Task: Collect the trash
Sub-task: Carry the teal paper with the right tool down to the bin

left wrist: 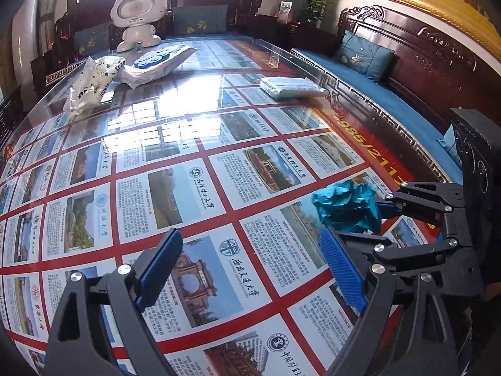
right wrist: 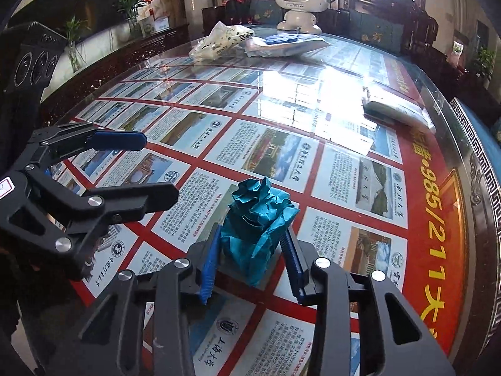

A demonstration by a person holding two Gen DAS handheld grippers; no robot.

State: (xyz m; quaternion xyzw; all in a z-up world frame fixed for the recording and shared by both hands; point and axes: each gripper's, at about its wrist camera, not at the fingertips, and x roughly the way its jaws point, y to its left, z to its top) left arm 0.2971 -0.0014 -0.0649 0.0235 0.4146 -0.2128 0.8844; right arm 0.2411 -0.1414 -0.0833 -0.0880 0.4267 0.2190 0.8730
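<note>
A crumpled teal paper ball (right wrist: 256, 219) sits on the glass-topped table (right wrist: 313, 100). My right gripper (right wrist: 252, 250) is closed around it, its blue pads touching both sides. The ball also shows in the left wrist view (left wrist: 347, 205), with the right gripper (left wrist: 419, 200) behind it. My left gripper (left wrist: 250, 263) is open and empty, hovering low over the table just left of the ball. It appears in the right wrist view (right wrist: 150, 169) at the left.
At the far end stand a white toy robot (left wrist: 139, 15), a crumpled white plastic bag (left wrist: 90, 84) and a white package with a blue disc (left wrist: 156, 61). A flat wrapped packet (left wrist: 291, 87) lies near the right edge. Dark wooden sofas surround the table.
</note>
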